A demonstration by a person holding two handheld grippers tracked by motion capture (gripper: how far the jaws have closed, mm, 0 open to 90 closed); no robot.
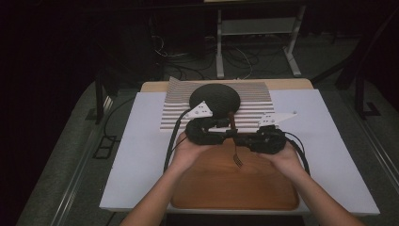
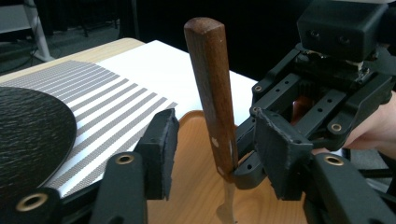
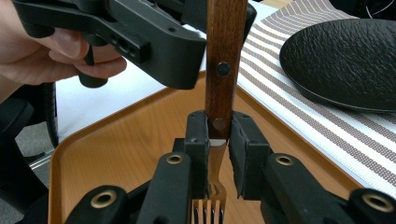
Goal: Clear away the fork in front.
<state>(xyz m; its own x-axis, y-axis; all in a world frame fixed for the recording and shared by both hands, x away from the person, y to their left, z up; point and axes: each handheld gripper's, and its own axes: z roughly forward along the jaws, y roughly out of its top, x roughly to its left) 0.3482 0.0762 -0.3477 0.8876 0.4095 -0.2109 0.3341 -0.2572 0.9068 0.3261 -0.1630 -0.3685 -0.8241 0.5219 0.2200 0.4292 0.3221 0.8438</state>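
One fork [image 3: 219, 93] with a wooden handle stands upright over the wooden tray [image 1: 263, 188], tines down. Your right gripper [image 3: 218, 140] is clamped on the handle's lower end. Your left gripper [image 2: 212, 149] has its jaws spread wide around the handle, not touching. Beyond lies a black plate [image 1: 215, 98] on a striped mat [image 1: 256, 101].

Plate [image 1: 215, 99] on striped mat [image 1: 254, 101], behind tray [image 1: 221, 186]; fork [image 3: 223, 70] upright above tray, between grippers.
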